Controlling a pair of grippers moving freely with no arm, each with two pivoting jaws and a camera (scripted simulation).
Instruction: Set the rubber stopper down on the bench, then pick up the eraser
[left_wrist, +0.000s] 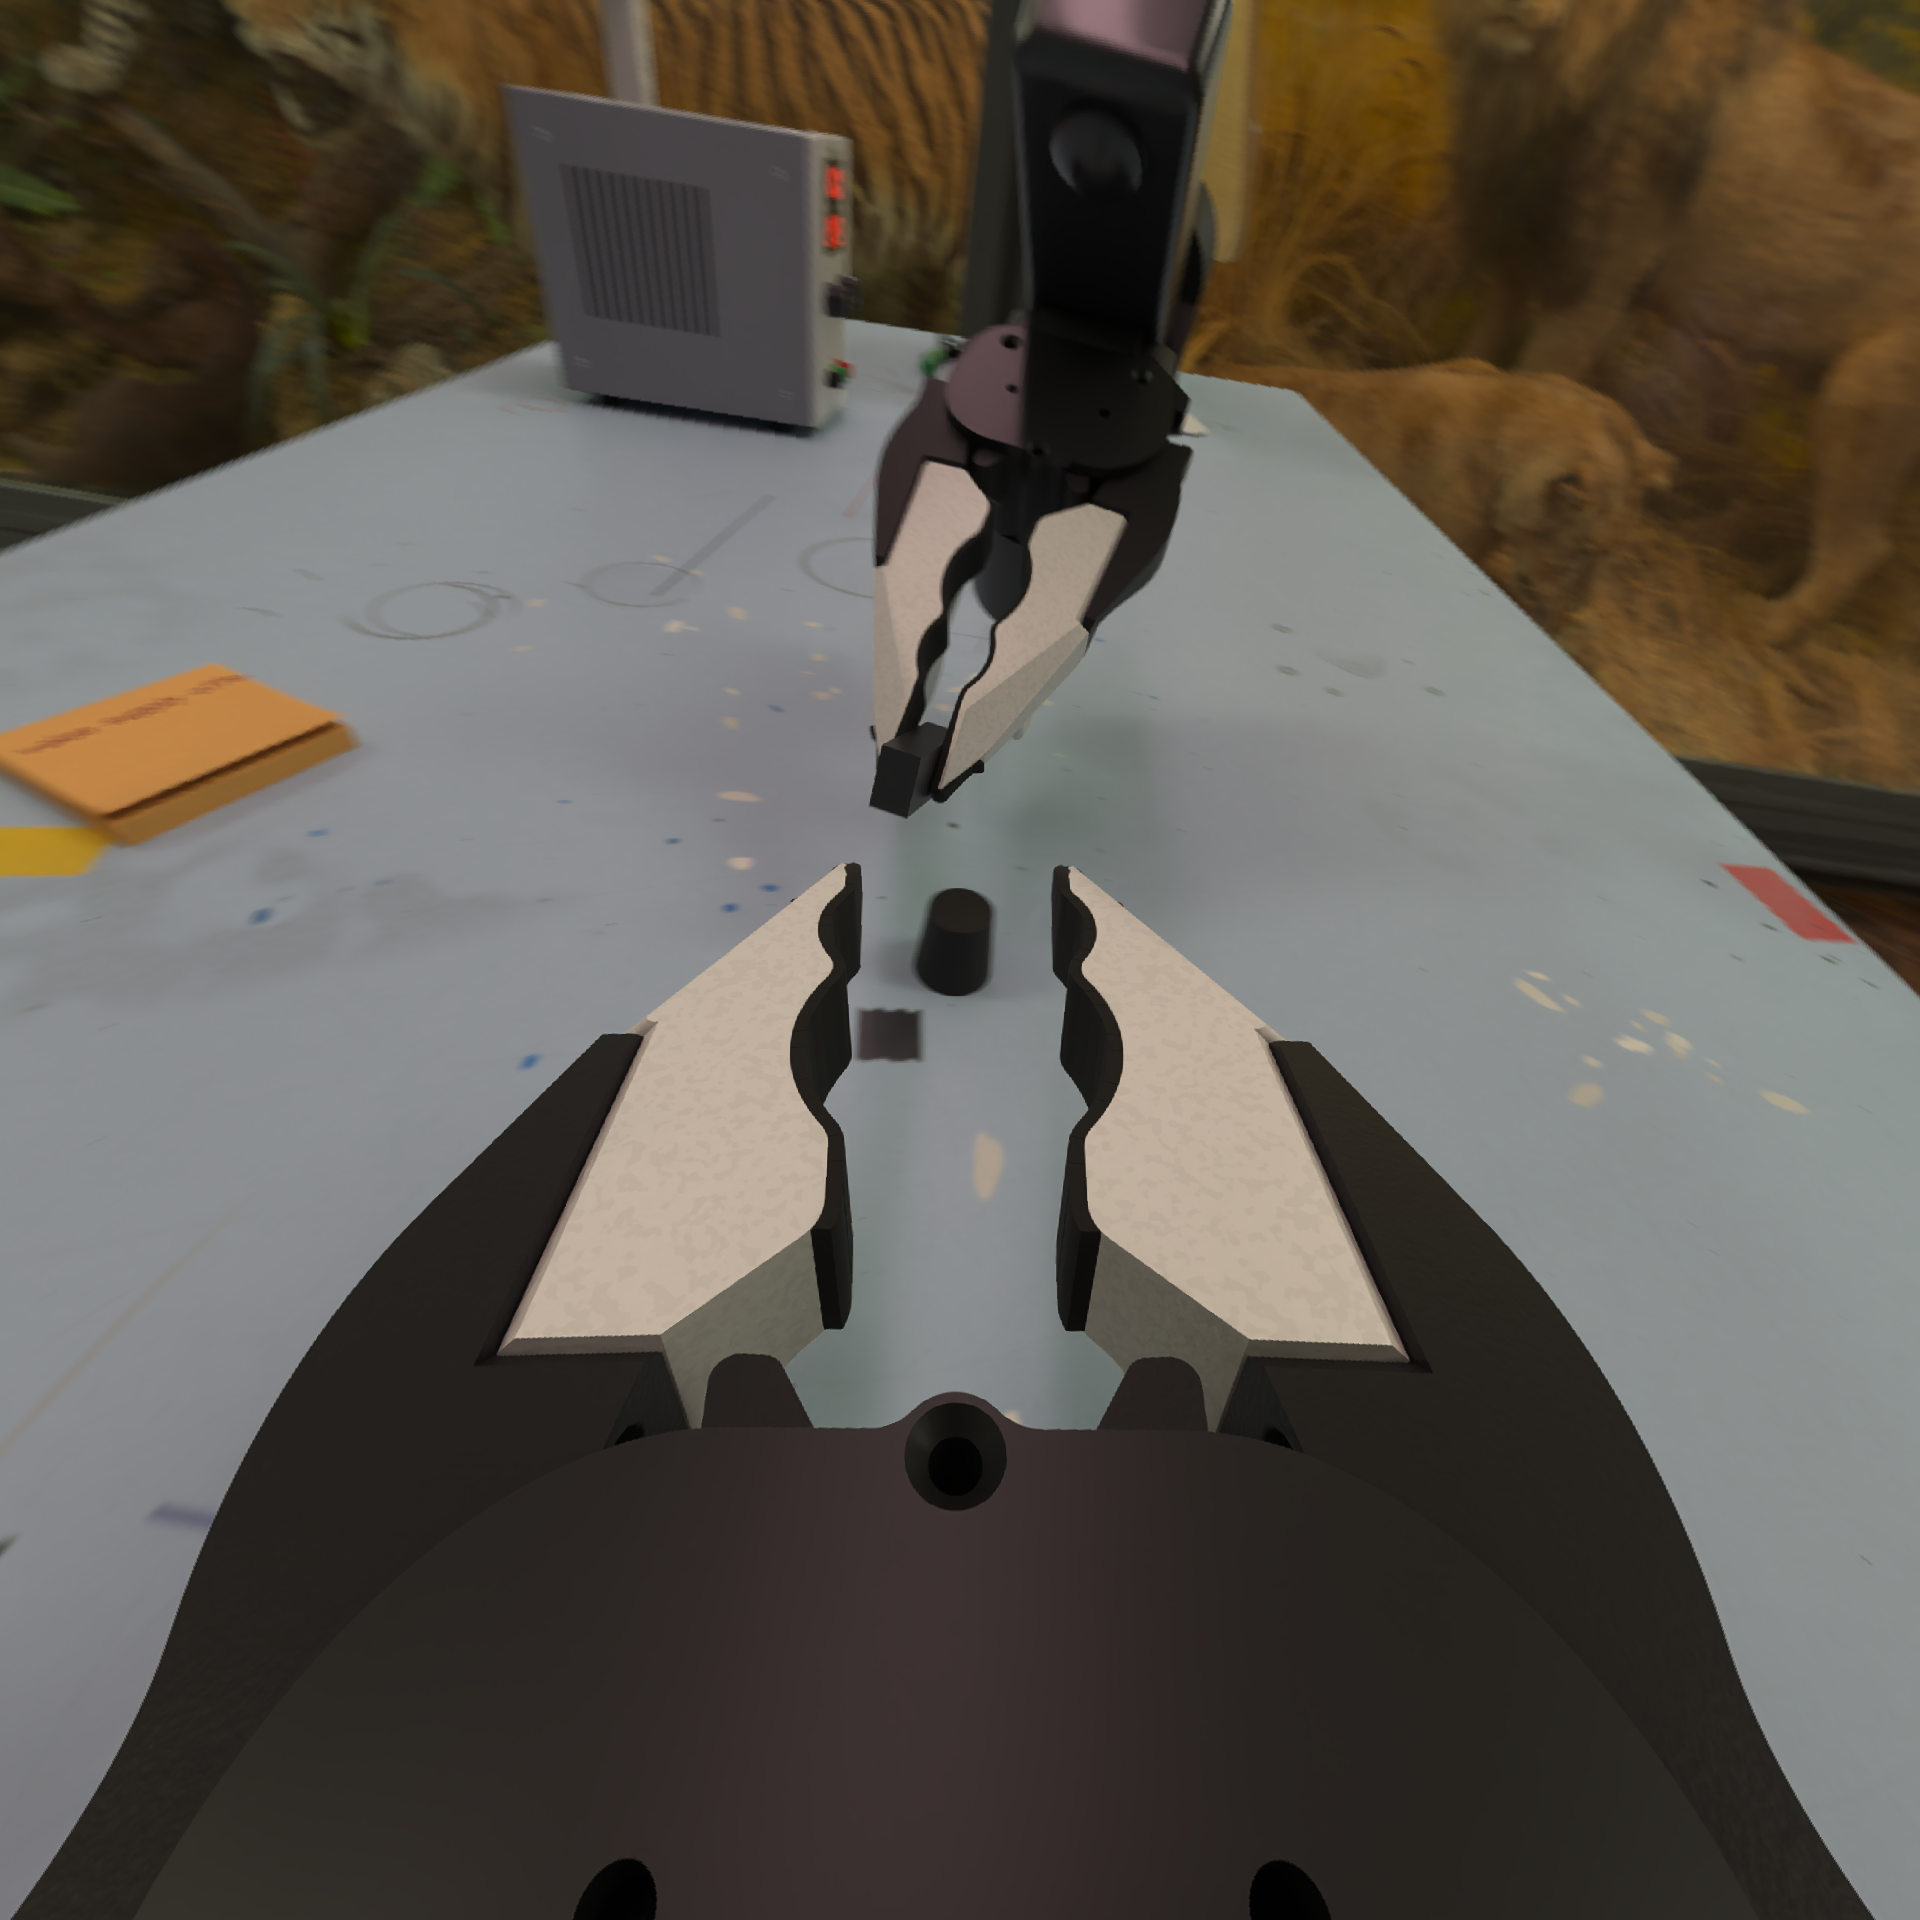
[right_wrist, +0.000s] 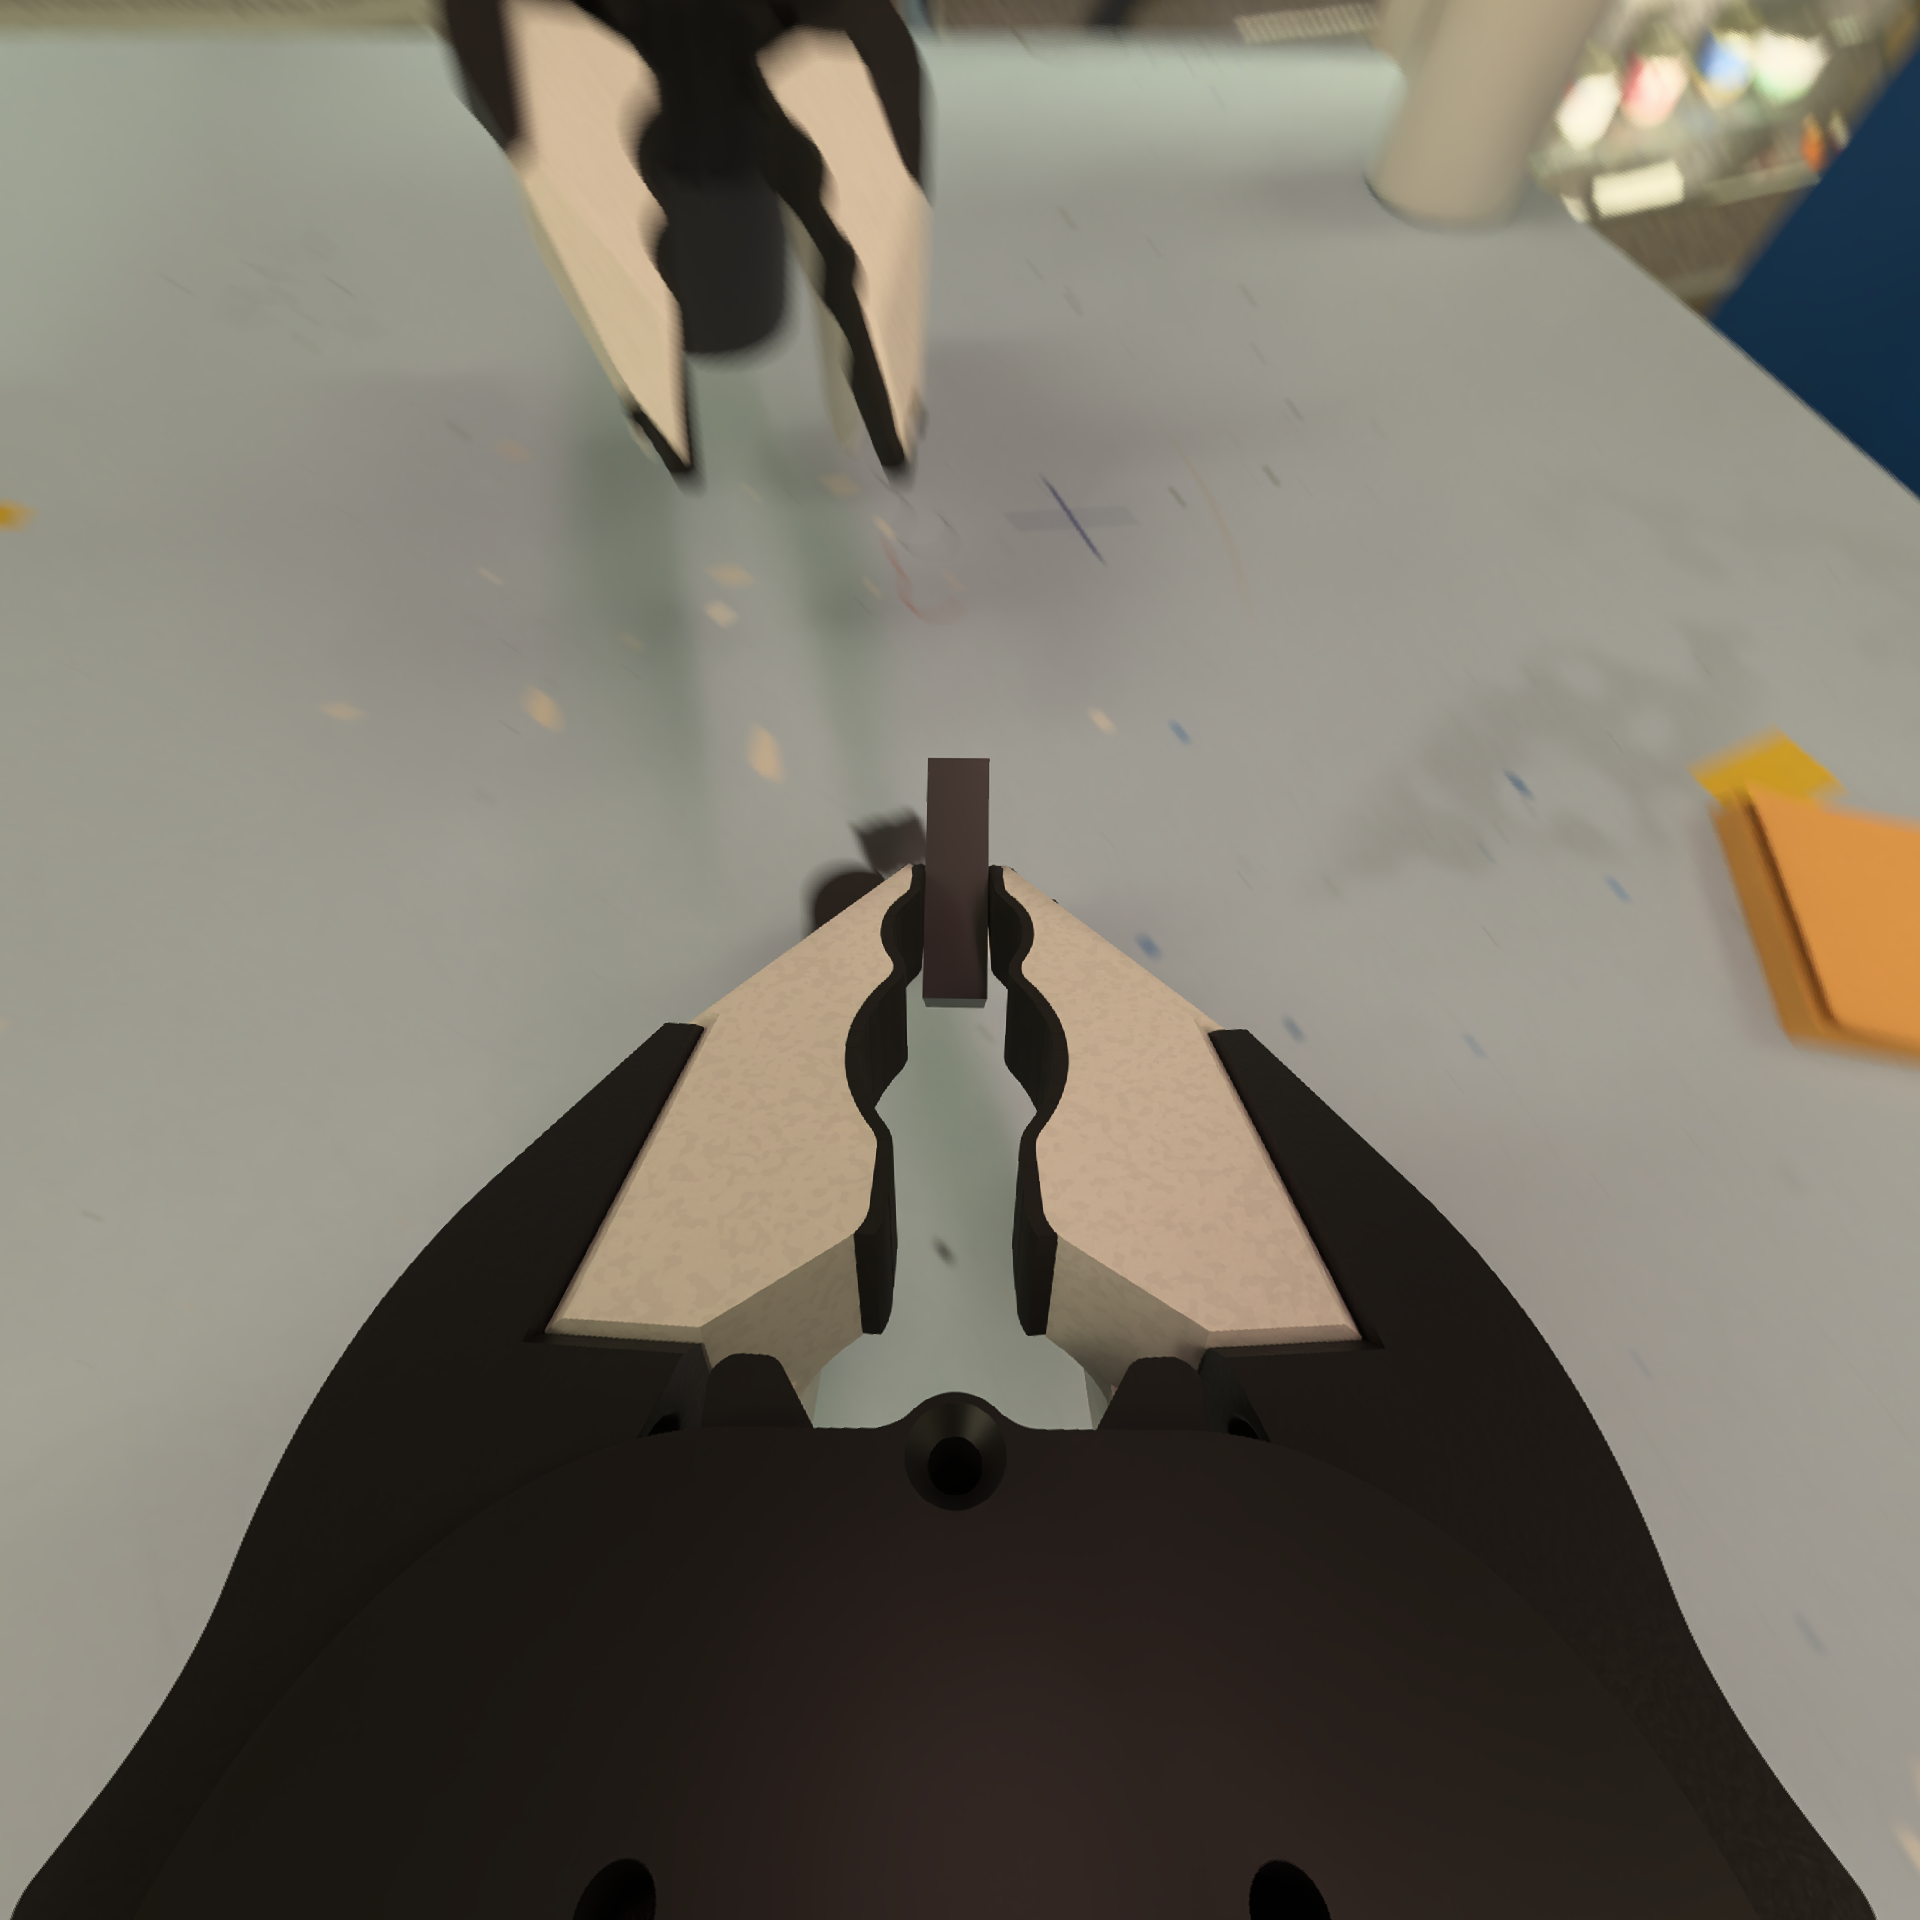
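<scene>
The black rubber stopper (left_wrist: 954, 940) stands upright on the pale bench (left_wrist: 416, 1039), free of both grippers. My left gripper (left_wrist: 956, 883) is open and empty, with the stopper just beyond and between its fingertips. My right gripper (right_wrist: 956, 875) is shut on the dark flat eraser (right_wrist: 956, 821) and holds it above the bench. From the left wrist view, the right gripper (left_wrist: 928, 753) hangs tips down behind the stopper with the eraser (left_wrist: 902, 777) at its tips. In the right wrist view the stopper (right_wrist: 836, 894) is partly hidden by a finger, and the left gripper (right_wrist: 790, 462) is blurred opposite.
A grey power supply box (left_wrist: 686, 260) stands at the far end. An orange pad (left_wrist: 177, 748) lies to the left, next to yellow tape (left_wrist: 42, 852). Red tape (left_wrist: 1787, 902) marks the right edge. A small dark square patch (left_wrist: 890, 1036) is near the stopper. A white post (right_wrist: 1455, 114) stands far off.
</scene>
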